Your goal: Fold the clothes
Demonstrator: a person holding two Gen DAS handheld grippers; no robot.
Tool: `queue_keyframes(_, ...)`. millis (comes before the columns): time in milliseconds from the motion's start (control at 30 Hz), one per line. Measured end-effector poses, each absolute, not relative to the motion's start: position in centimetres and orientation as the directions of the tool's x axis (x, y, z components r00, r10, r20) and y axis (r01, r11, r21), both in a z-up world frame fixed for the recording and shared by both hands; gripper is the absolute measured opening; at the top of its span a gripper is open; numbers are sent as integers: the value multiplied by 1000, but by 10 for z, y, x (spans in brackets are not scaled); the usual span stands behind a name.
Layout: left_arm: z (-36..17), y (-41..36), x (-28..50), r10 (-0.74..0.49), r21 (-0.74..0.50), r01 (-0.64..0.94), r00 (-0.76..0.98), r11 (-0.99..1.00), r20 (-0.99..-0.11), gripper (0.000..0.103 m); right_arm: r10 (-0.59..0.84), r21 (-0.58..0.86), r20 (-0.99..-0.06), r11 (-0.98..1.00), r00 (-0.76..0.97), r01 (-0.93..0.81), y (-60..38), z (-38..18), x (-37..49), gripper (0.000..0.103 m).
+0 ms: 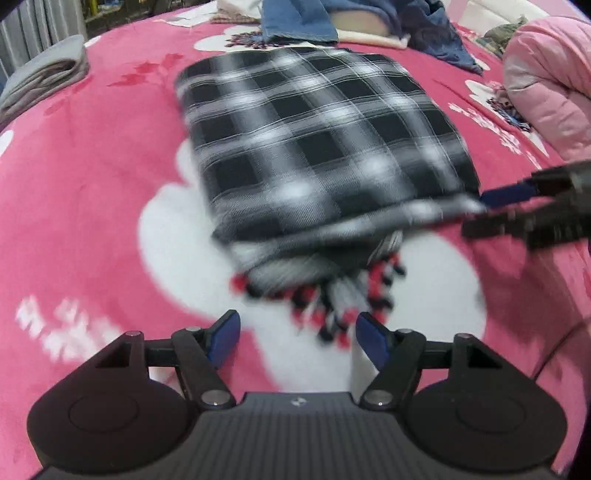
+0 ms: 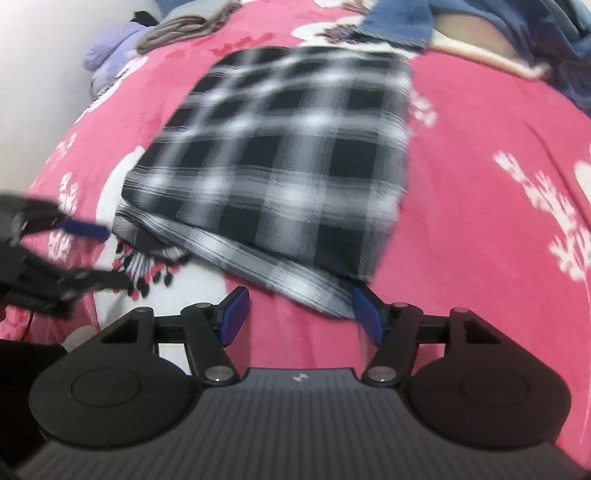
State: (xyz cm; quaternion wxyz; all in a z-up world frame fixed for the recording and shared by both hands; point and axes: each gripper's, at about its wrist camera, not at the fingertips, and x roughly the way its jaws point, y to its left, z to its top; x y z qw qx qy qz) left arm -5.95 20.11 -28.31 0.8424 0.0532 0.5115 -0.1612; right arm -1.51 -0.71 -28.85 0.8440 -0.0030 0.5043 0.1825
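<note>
1 plaid scarf (image 1: 314, 147), 2 grippers, 1 pink blanket (image 1: 92, 192), 1 grey folded garment (image 1: 44, 77).

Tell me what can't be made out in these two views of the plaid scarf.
- Plaid scarf: weave detail lost to motion blur, both views.
- Fringe: tassel count smeared, left wrist view.
- Blue clothes: cut off by top edge.
- Right tool: its far pad's contact with the scarf corner is unclear.

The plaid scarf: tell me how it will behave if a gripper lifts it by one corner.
The plaid scarf looks soft and floppy: it lies in folded layers that sag at the near edge, so it would likely drape and unfold. The tassel fringe would probably dangle loose. On the fleecy pink blanket it seems likelier to drag than slide.
</note>
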Motion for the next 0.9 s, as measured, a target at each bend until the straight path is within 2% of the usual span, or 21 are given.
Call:
queue_keyframes(133,-275,208,-60,-202,-36,326,492,945,-847,65,327,206,-823,934,464,-291,-6,-278,-16,60)
queue_keyframes(300,-273,217,-53,-210,-49,294,548,955,-810,56,380,130,-748,888,544,-442,26,-256,-30,55)
queue_keyframes(333,-274,219,-52,-207,-49,286,556,957,-805,53,386,119,-746,879,542,-462,33,-257,-32,53)
queue_keyframes(400,-276,220,-52,-206,-57,270,565,961,-799,50,400,123,-746,868,532,-481,42,-259,-32,42)
queue_keyframes(467,-278,226,-51,-212,-77,251,573,965,-792,43,421,142,-748,856,512,-497,50,-263,-33,37)
queue_keyframes(600,-280,231,-52,-234,-98,255,583,962,-778,38,454,173,-754,835,474,-523,67,-271,-38,28)
queue_keyframes(733,-285,234,-50,-232,-105,243,581,964,-780,24,457,168,-763,823,457,-543,87,-279,-41,25)
queue_keyframes(900,-280,228,-56,-214,-43,280,614,959,-759,23,444,146,-778,815,444,-560,98,-284,-43,24)
